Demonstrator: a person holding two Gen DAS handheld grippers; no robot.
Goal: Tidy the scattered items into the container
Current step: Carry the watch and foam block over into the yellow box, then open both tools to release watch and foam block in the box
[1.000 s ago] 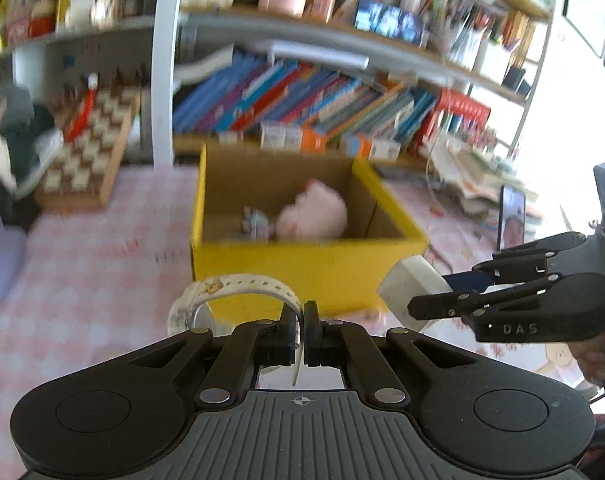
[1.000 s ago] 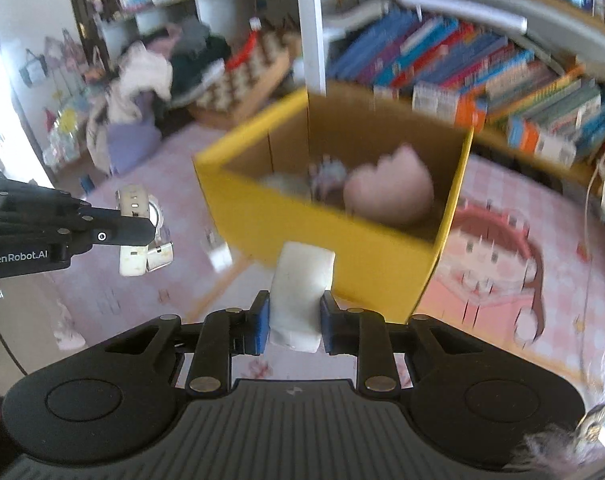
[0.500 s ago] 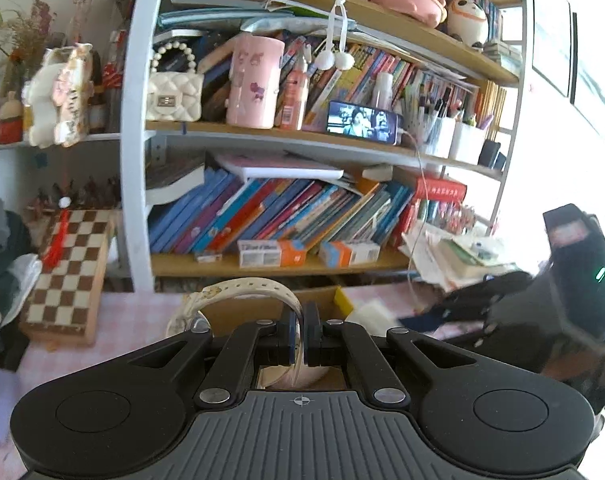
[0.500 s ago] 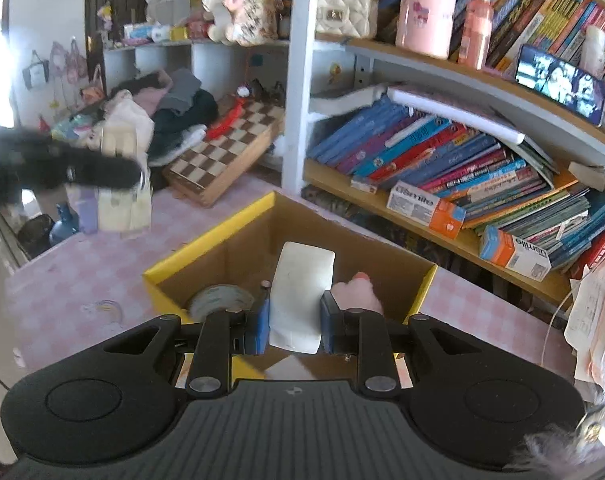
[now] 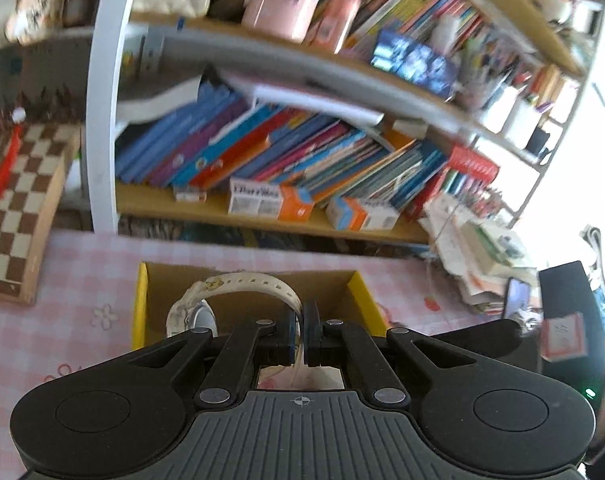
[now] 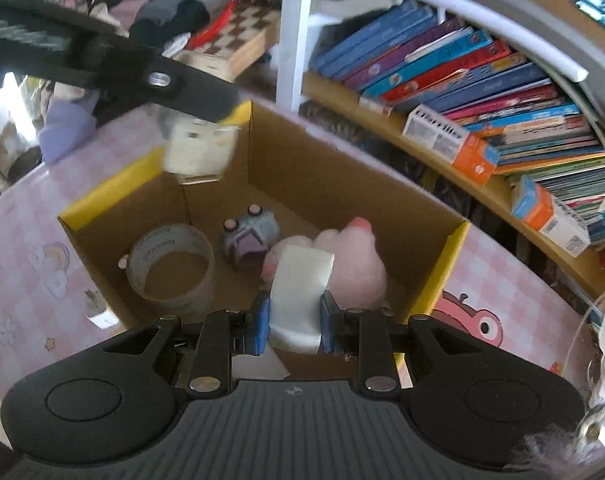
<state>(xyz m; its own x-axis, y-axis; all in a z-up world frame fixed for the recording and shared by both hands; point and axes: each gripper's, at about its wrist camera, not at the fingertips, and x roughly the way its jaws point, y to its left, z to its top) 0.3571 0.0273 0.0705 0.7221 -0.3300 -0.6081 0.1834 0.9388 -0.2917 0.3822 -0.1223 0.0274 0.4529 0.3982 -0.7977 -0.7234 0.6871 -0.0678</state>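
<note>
Over yellow box [image 6: 454, 240], both loads now, previously short.

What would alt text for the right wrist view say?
The right gripper holds a white rectangular block above an open yellow cardboard box containing a clear tape roll, pink plush toy and small grey toy.

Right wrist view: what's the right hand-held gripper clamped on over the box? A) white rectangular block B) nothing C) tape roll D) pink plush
A: the right hand-held gripper is shut on a white rectangular block, held above the open yellow box; the tape roll and pink plush lie inside the box.
</note>
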